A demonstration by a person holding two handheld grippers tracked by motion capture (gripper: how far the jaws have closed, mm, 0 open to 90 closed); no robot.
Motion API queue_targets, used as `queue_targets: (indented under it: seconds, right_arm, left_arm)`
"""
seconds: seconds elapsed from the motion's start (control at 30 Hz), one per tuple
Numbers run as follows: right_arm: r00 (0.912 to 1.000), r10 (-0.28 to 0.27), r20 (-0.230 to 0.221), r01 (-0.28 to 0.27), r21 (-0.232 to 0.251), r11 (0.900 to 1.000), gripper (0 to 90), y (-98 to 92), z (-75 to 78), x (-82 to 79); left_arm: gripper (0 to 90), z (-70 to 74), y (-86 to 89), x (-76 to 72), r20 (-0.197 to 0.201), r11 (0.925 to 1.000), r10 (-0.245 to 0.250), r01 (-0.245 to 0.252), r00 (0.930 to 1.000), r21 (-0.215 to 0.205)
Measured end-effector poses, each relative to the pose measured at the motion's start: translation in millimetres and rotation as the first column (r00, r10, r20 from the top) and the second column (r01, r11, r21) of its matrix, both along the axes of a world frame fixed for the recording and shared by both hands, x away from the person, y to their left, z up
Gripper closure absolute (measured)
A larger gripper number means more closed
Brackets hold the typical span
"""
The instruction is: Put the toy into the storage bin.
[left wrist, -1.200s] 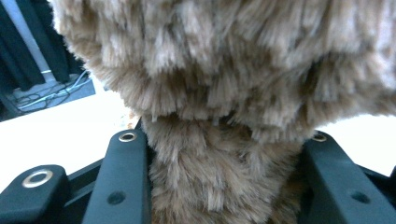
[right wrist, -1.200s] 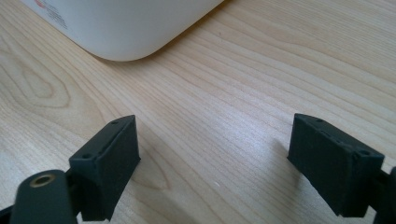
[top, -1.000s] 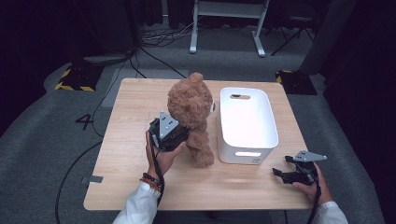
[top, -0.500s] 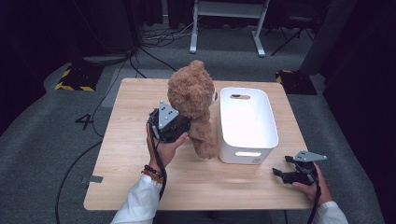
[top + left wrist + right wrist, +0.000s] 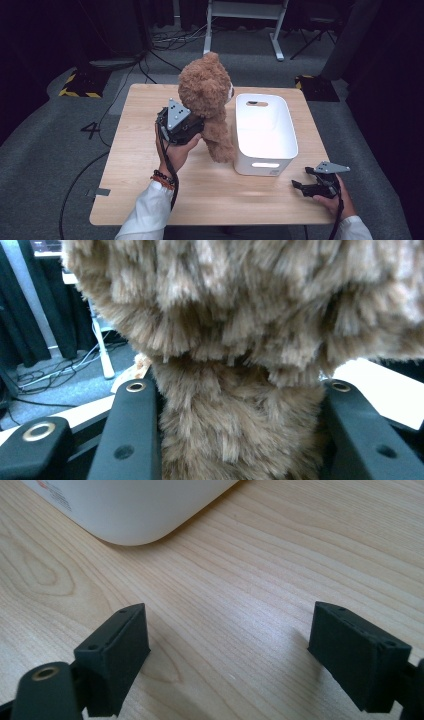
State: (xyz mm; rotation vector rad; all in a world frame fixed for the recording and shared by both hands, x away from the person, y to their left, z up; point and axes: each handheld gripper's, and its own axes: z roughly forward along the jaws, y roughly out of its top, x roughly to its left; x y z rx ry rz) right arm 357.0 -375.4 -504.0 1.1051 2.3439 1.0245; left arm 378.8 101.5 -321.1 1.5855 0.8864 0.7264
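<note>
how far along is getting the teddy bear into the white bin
Done: the left gripper is shut on the teddy bear, its feet off the table. In hand: carrying it beside the white bin. Left: lowering it in and releasing. The right gripper rests open.

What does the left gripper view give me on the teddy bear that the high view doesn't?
Left gripper view: the black jaws pressed into the fur on both sides of the teddy bear, below the bulge of its head, so the grip is clear.

High view: the whole scene, with the bear held upright beside the white bin, the left hand-held gripper on its back, and the right hand-held gripper open near the table edge.

Both: the brown bear clamped in the left hand-held gripper, and pale wooden table.
</note>
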Motion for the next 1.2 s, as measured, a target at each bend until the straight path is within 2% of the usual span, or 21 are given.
queue_targets:
  seconds: [0.2, 0.37, 0.7, 1.07, 1.2]
  right_arm:
    - [1.0000, 0.000, 0.000, 0.000, 0.000, 1.000, 16.2, 0.0, 0.0, 0.0]
    - [1.0000, 0.000, 0.000, 0.000, 0.000, 1.000, 16.2, 0.0, 0.0, 0.0]
    - [1.0000, 0.001, 0.000, -0.001, 0.001, 1.000, 16.2, 0.0, 0.0, 0.1]
    - [1.0000, 0.001, 0.001, -0.001, 0.000, 1.000, 16.2, -0.1, 0.0, 0.1]
    - [1.0000, 0.000, 0.000, 0.000, 0.000, 1.000, 16.2, 0.0, 0.0, 0.0]
  left_arm:
    - [55.4, 10.4, 0.0, -0.1, 0.013, 0.9999, -0.010, 0.009, 0.9999, 0.013]
    - [55.4, 16.4, 2.0, 1.4, 0.024, 1.0000, 0.001, -0.001, 0.9997, 0.002]
    - [55.3, 32.7, 1.3, 4.6, 0.040, 0.9999, -0.015, 0.015, 0.9991, -0.006]
    - [55.2, 54.0, -9.2, 2.9, 0.081, 0.9995, -0.029, 0.030, 0.9963, -0.006]
    - [55.2, 59.9, -15.3, 3.5, 0.097, 0.9989, -0.040, 0.043, 0.9944, -0.021]
